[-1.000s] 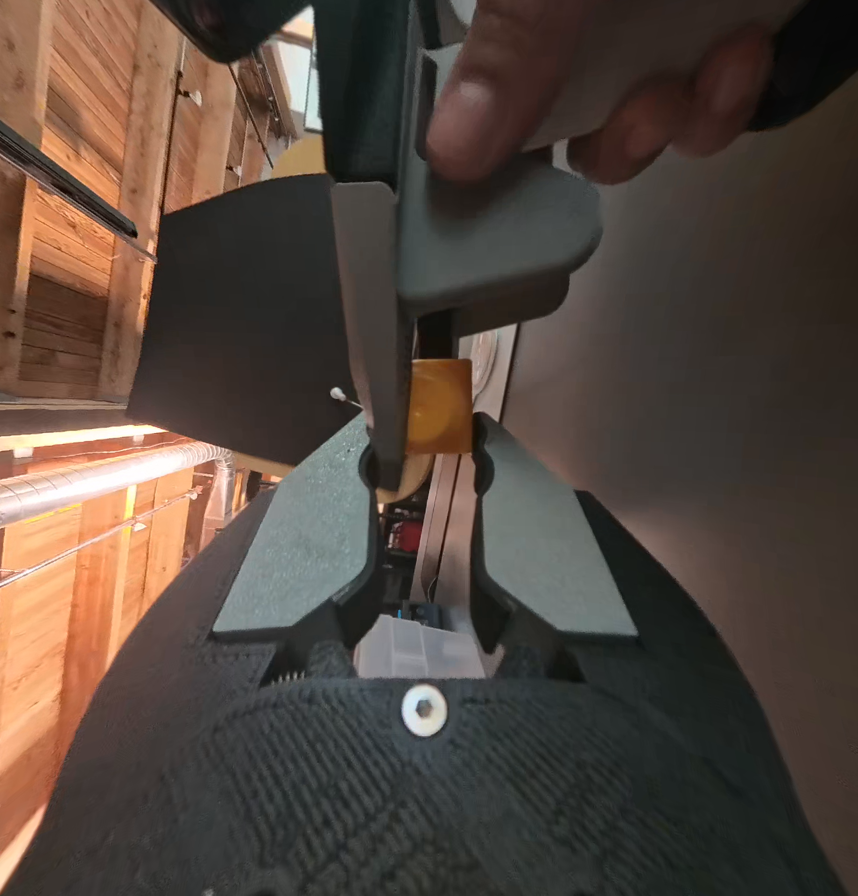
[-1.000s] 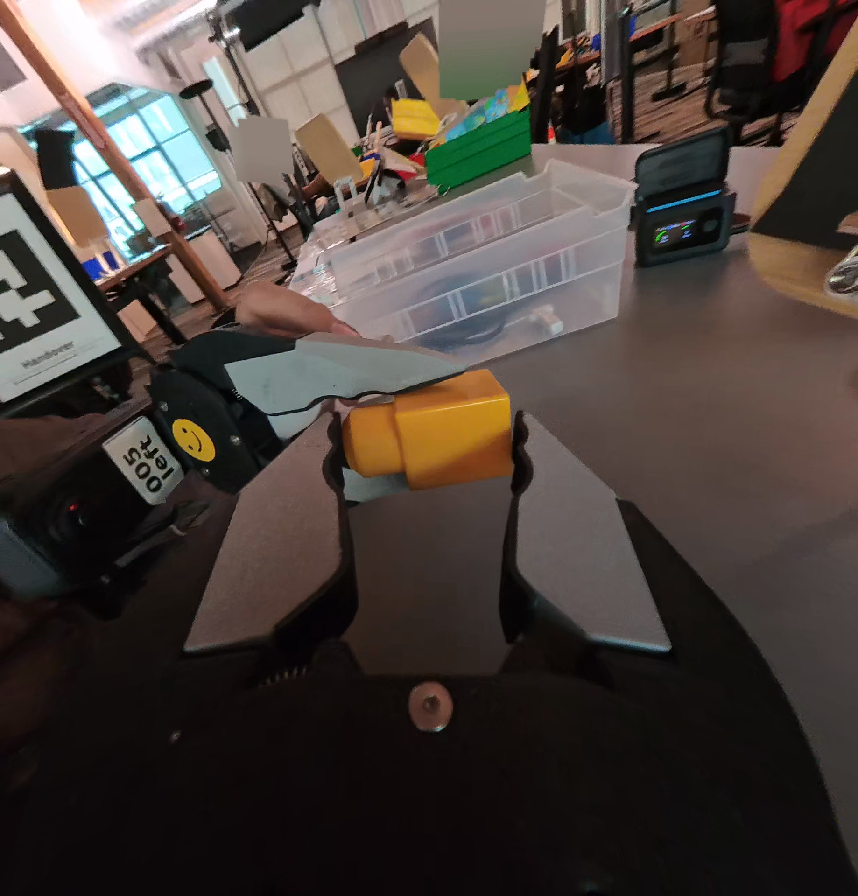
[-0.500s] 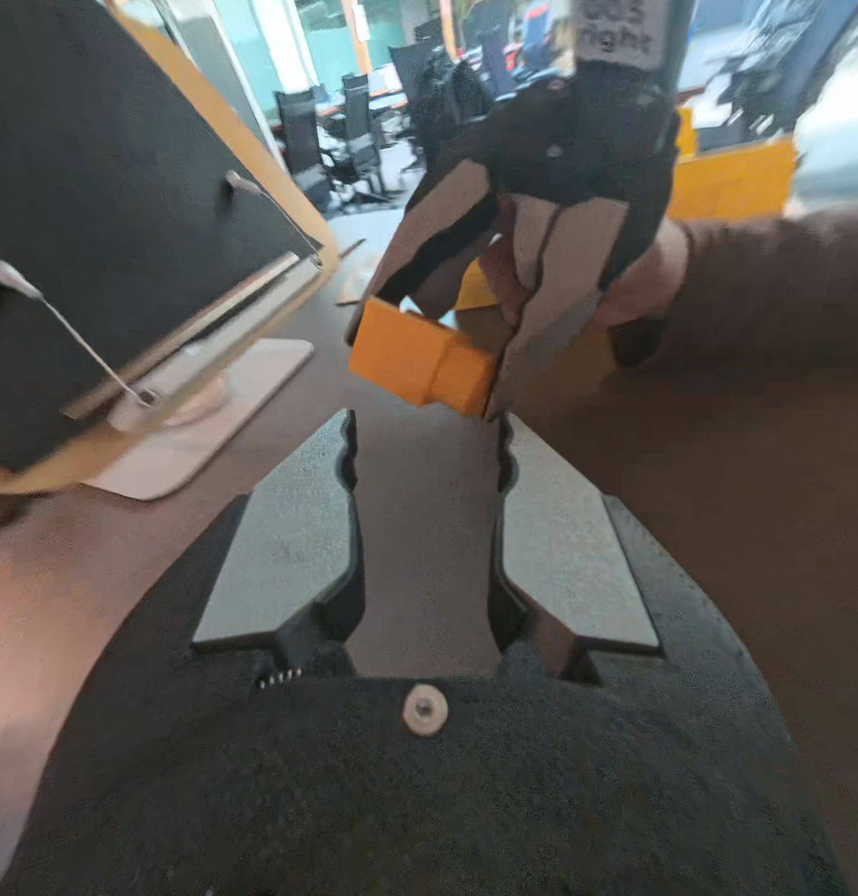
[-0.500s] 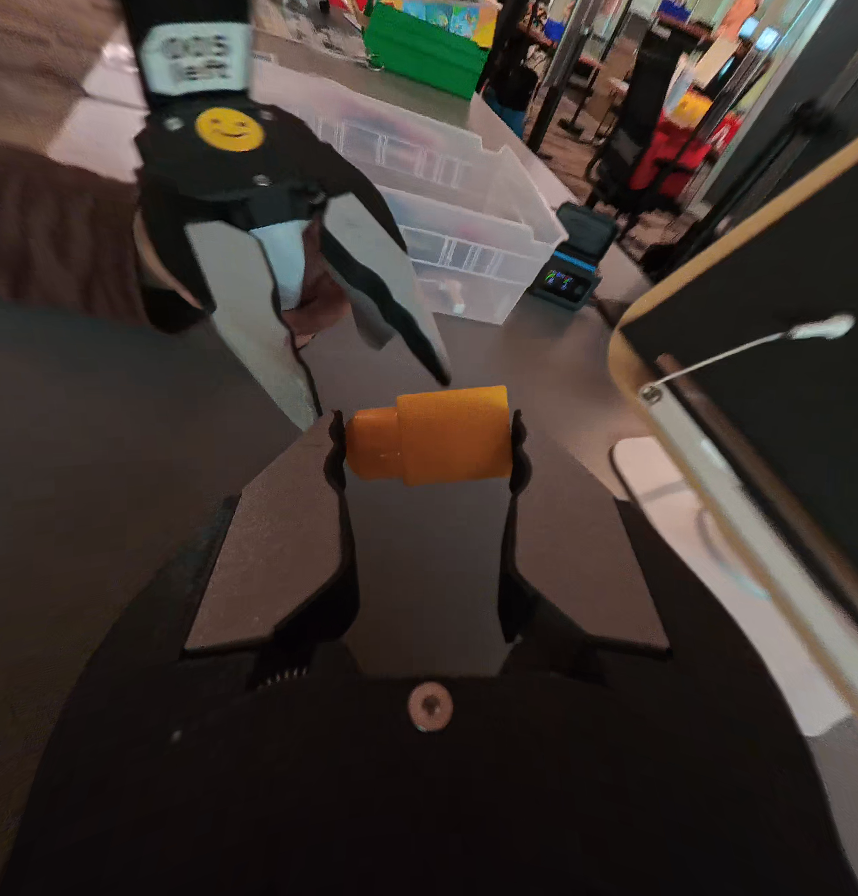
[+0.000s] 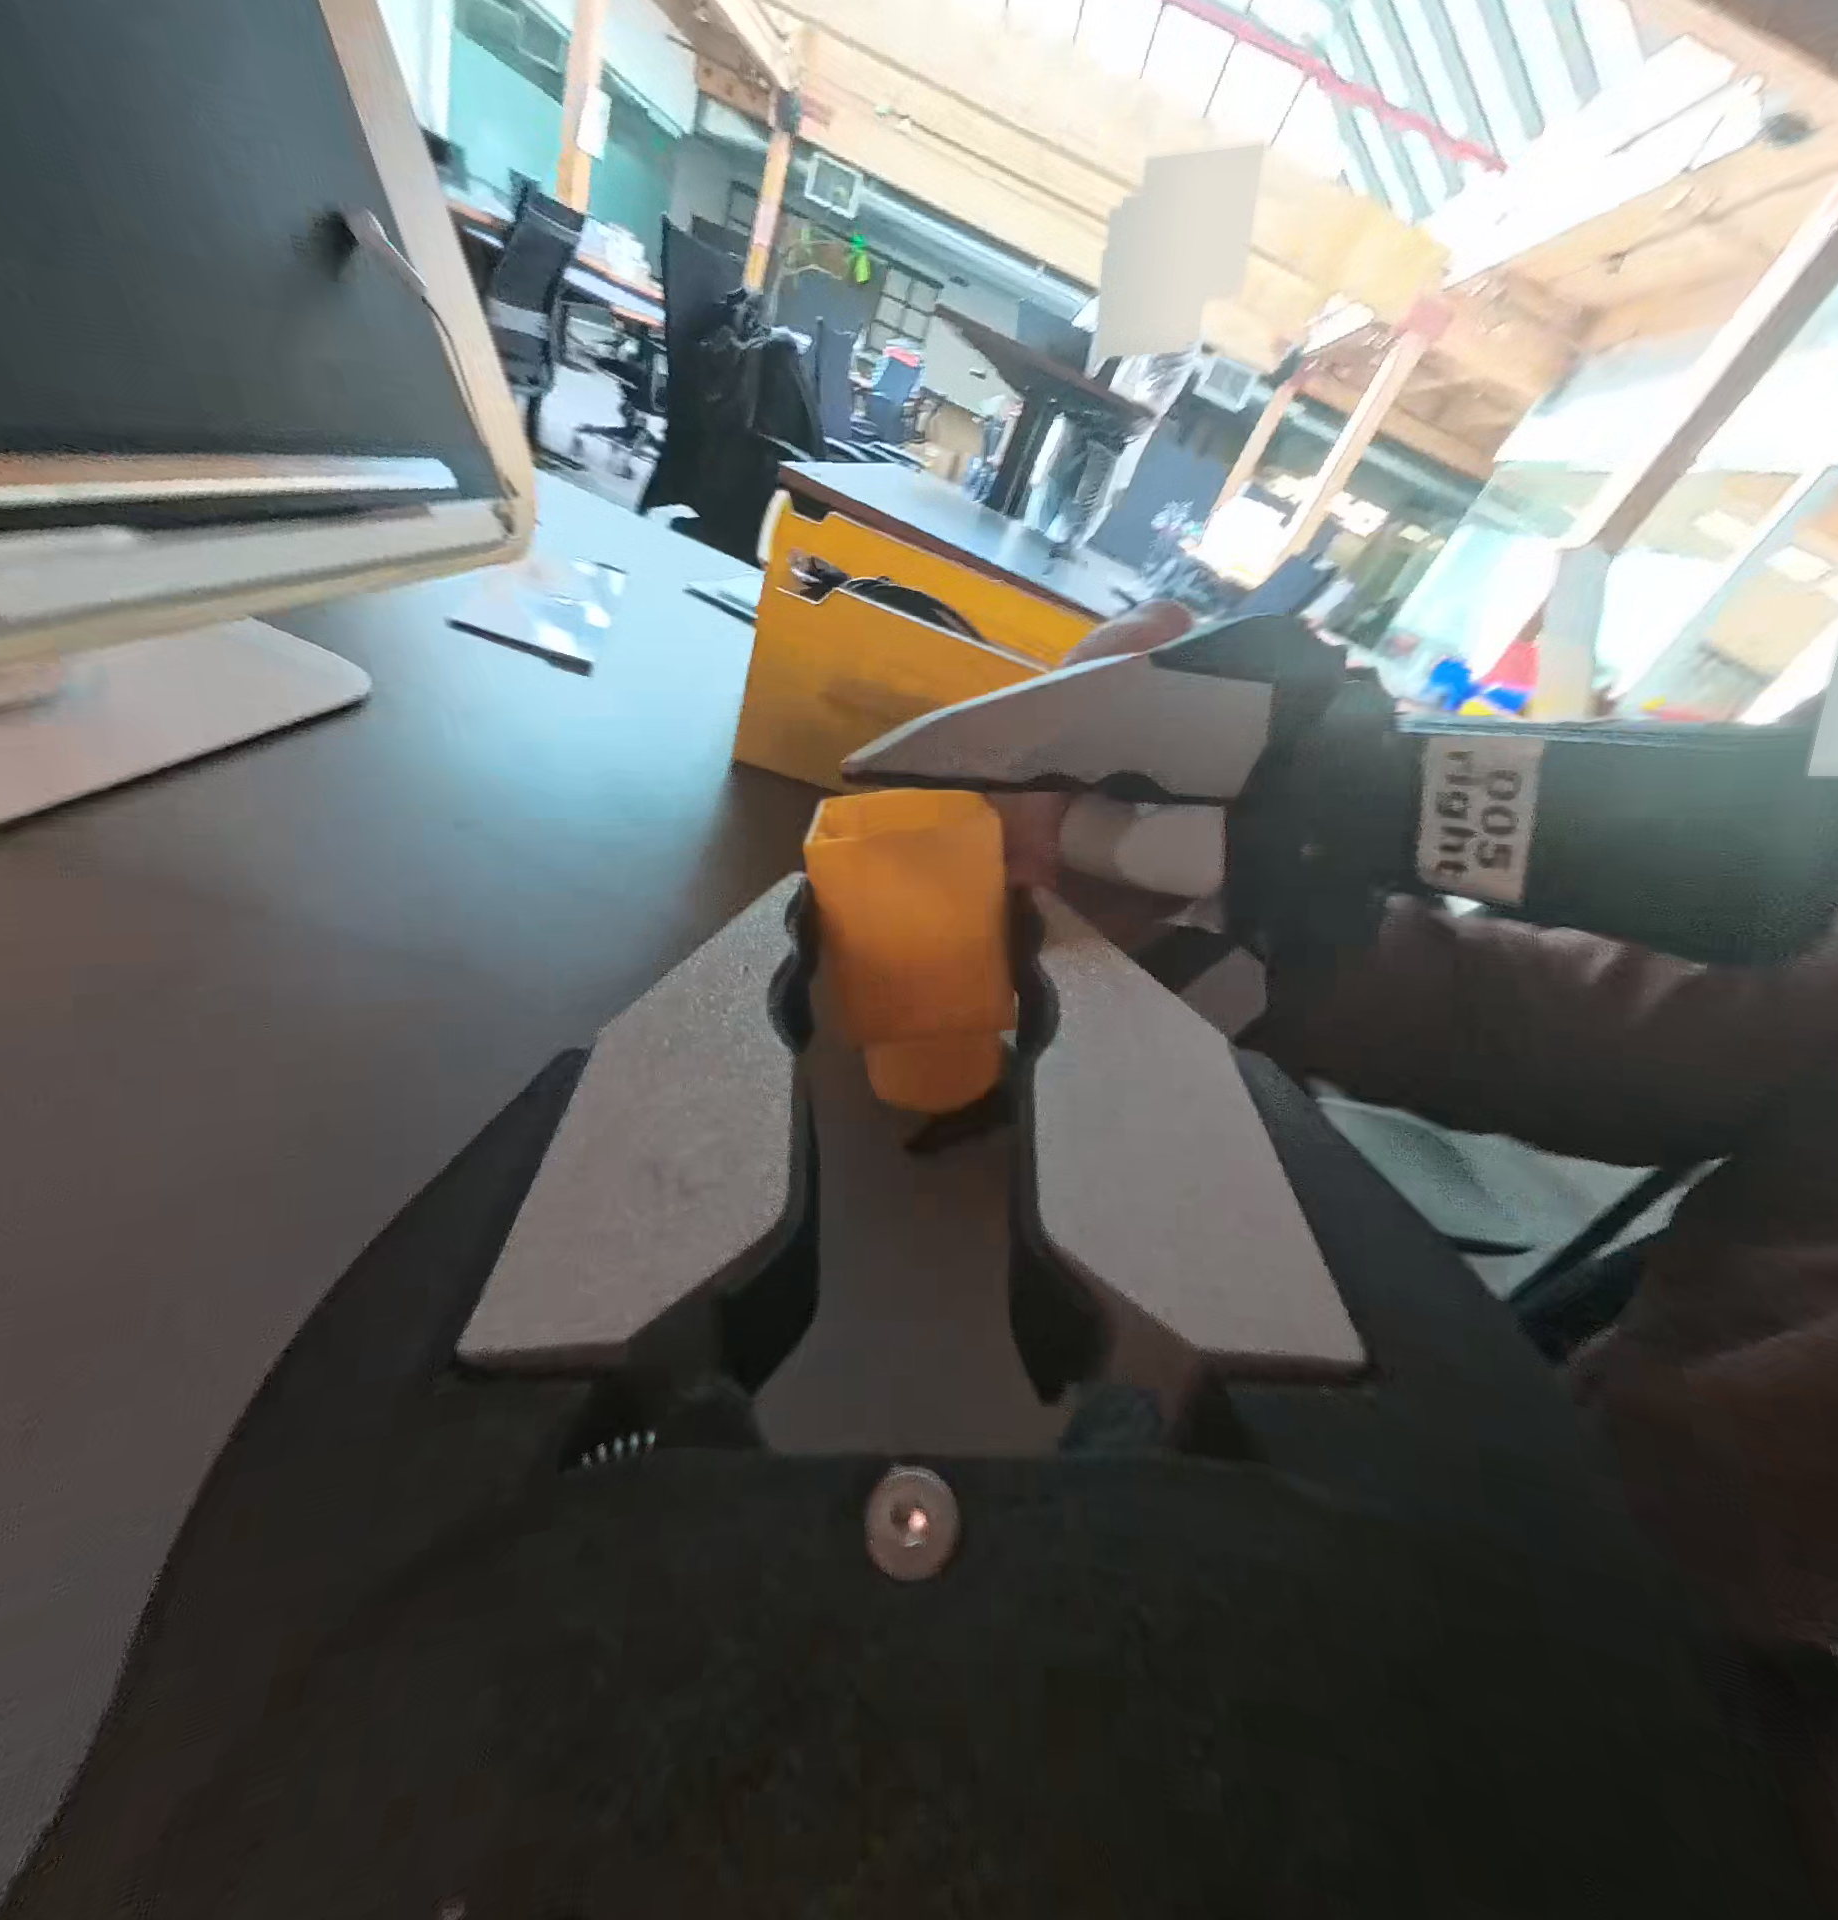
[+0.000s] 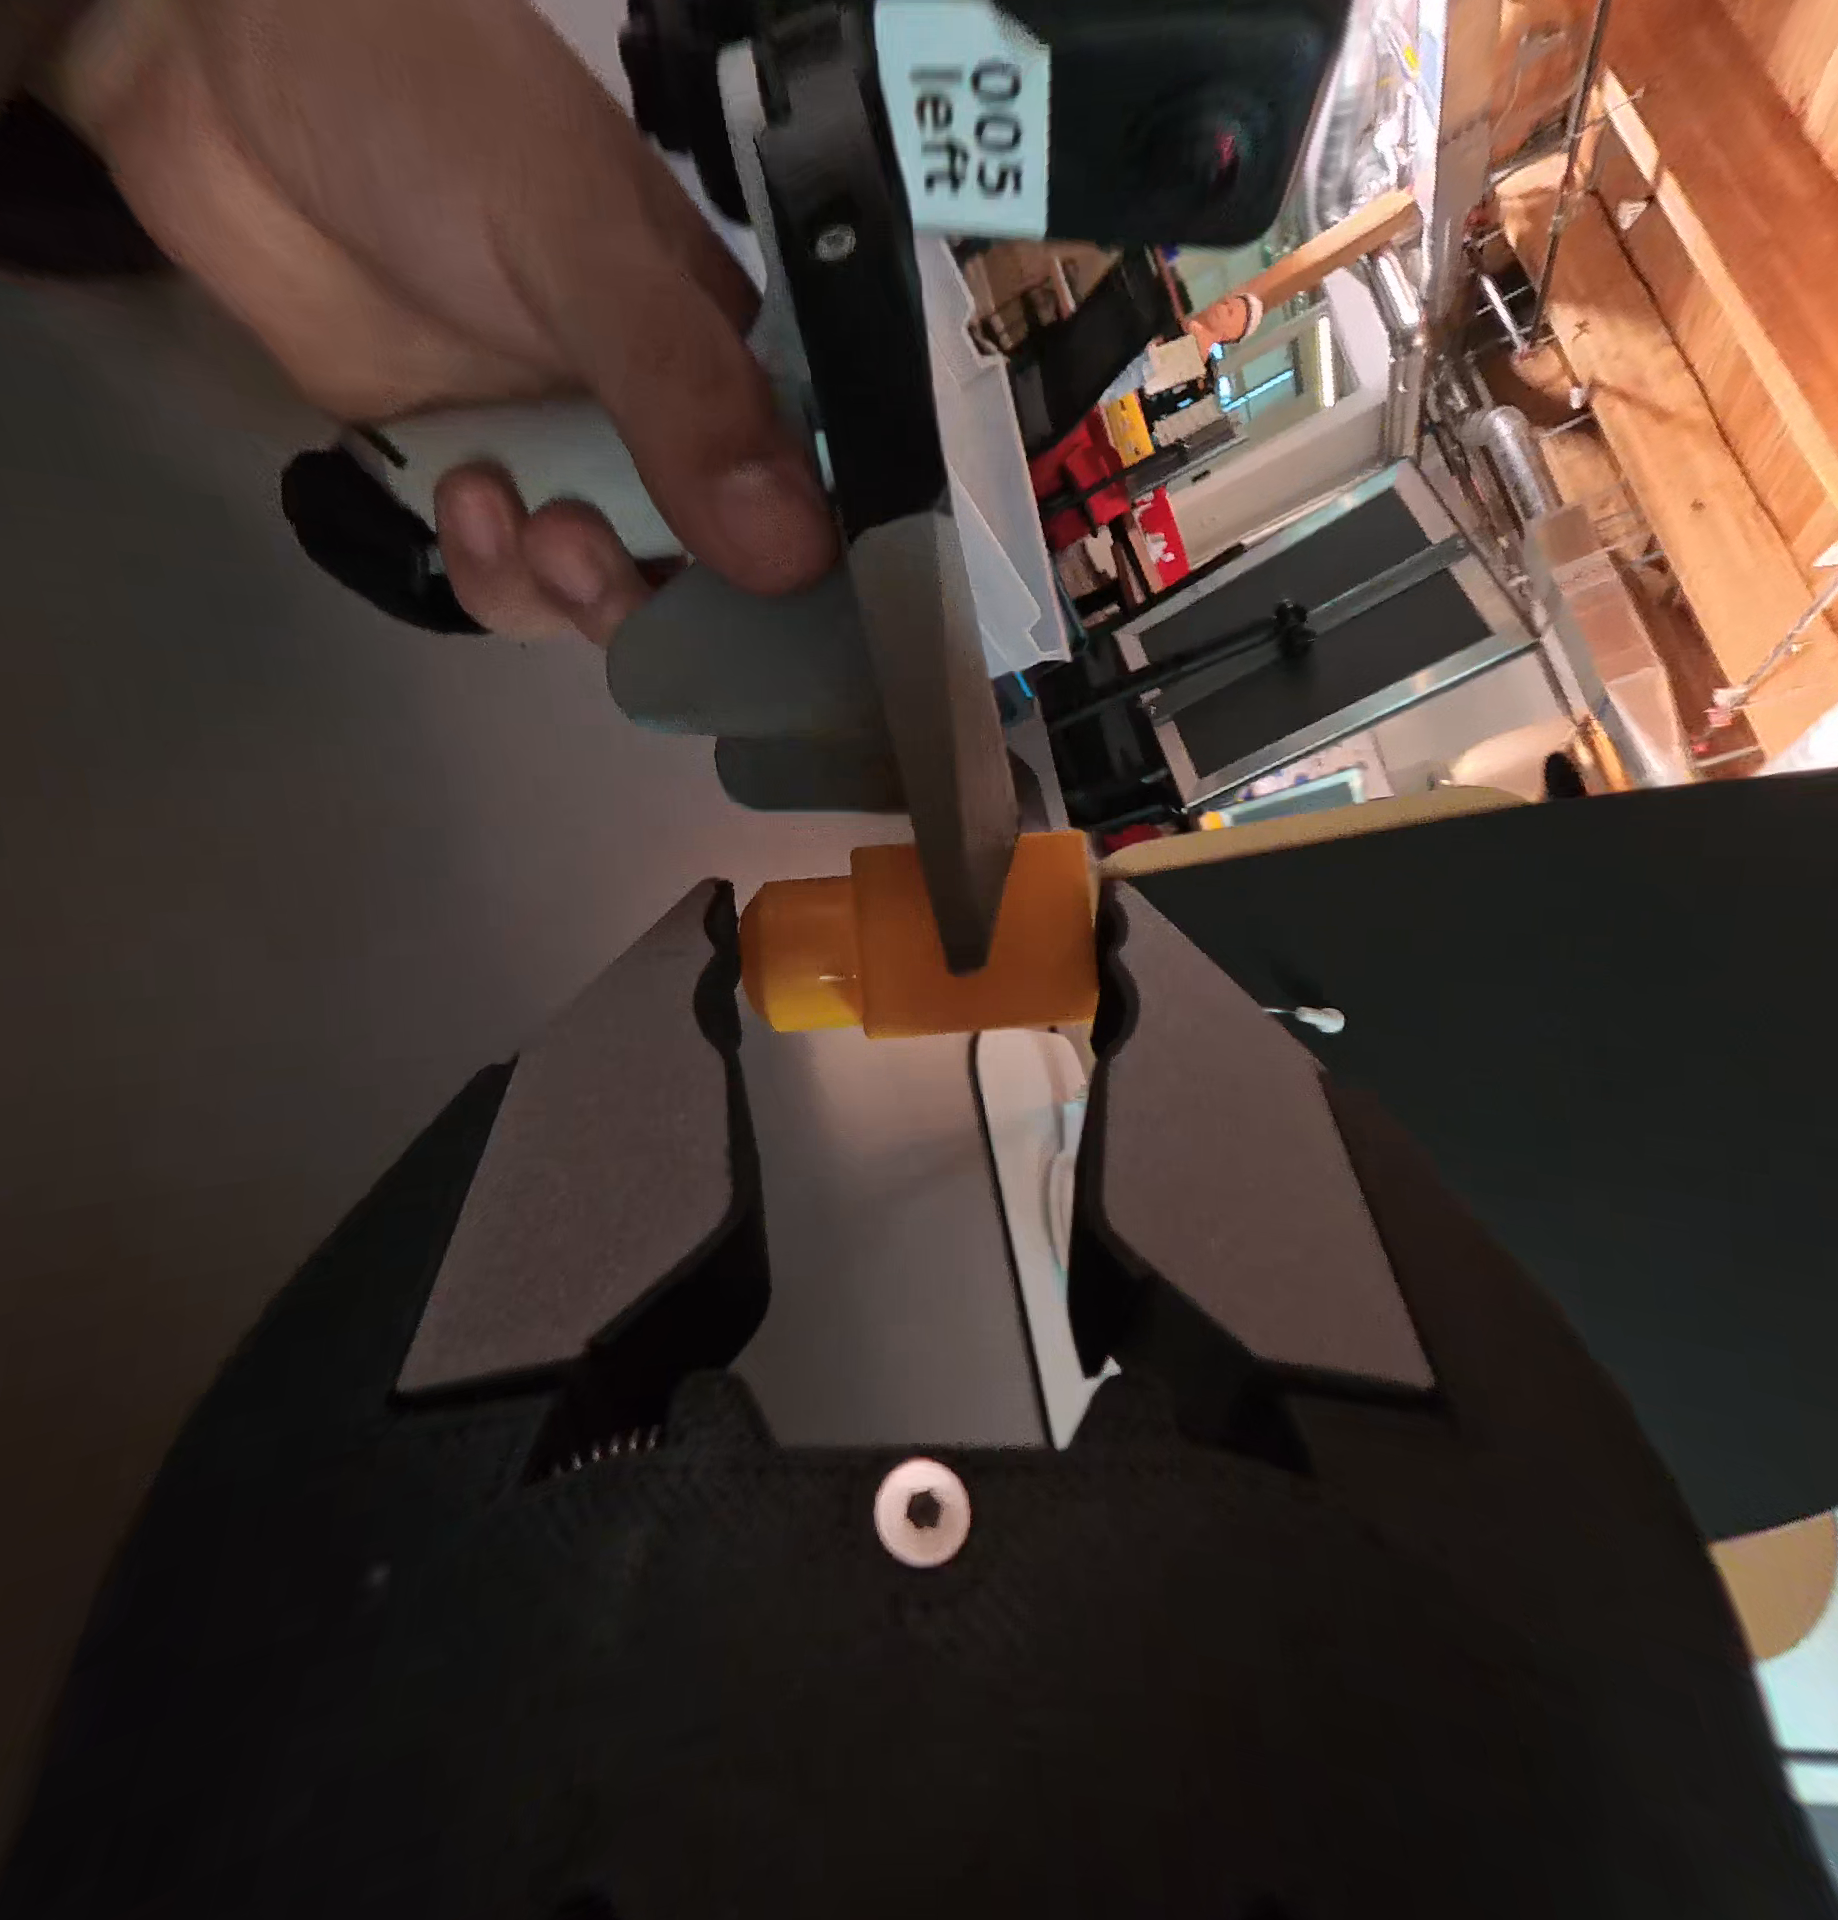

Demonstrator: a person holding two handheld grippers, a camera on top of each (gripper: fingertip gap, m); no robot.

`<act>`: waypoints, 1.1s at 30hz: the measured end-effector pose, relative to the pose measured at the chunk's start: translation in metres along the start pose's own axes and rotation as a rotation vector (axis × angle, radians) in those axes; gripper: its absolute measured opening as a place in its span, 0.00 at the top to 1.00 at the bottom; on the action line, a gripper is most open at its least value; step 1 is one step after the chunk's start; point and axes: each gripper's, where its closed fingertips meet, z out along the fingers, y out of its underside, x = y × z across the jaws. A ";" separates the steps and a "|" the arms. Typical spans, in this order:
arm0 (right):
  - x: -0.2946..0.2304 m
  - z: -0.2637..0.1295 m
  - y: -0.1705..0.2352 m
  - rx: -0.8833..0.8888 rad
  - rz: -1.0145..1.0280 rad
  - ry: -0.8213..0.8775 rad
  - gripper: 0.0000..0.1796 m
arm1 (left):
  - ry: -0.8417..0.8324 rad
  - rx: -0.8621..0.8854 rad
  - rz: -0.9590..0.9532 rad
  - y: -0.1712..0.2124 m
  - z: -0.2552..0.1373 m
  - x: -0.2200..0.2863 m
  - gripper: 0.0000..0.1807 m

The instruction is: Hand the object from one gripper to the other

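An orange block with a round stub (image 5: 904, 914) is held above the dark table (image 5: 271, 987). My left gripper (image 5: 910, 966) is shut on its sides, stub end pointing back toward the camera. My right gripper (image 6: 915, 935) is shut on the same block (image 6: 1045, 925) end to end, with the stub against its left fingertip. In the left wrist view one of the right gripper's fingers (image 5: 1081, 727) lies over the block's top; its other finger is hidden. In the right wrist view one of the left gripper's fingers (image 6: 946, 790) crosses in front of the block.
A black board on a white stand (image 5: 198, 260) is at the left and also shows in the right wrist view (image 6: 1517, 1091). A yellow cabinet (image 5: 873, 665) stands behind the block. A person's hand (image 6: 427, 239) holds the left gripper; a dark sleeve (image 5: 1621, 1091) lies at the right. Only a small space, under 4 cm, lies between the two pairs of fingers.
Half a second ago my left gripper was open and clear of the block held by the right gripper. It has now moved in and shut on the block. Both views have rotated.
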 end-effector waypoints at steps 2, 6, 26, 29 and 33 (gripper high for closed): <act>-0.004 0.001 0.004 0.001 0.040 -0.023 0.66 | -0.075 -0.040 0.118 0.003 -0.002 -0.006 0.82; -0.003 -0.006 0.011 0.080 0.372 -0.208 0.75 | -0.272 -0.119 0.389 0.005 -0.006 -0.022 0.82; -0.014 0.003 0.022 0.168 1.269 -0.679 0.81 | -0.551 -0.308 1.083 0.024 0.009 -0.024 0.82; 0.002 -0.004 0.028 0.227 1.271 -0.637 0.81 | -0.502 -0.235 0.939 0.017 0.008 -0.019 0.78; 0.014 -0.018 0.023 0.320 1.116 -0.608 0.81 | -0.407 -0.145 0.660 0.012 0.004 -0.019 0.74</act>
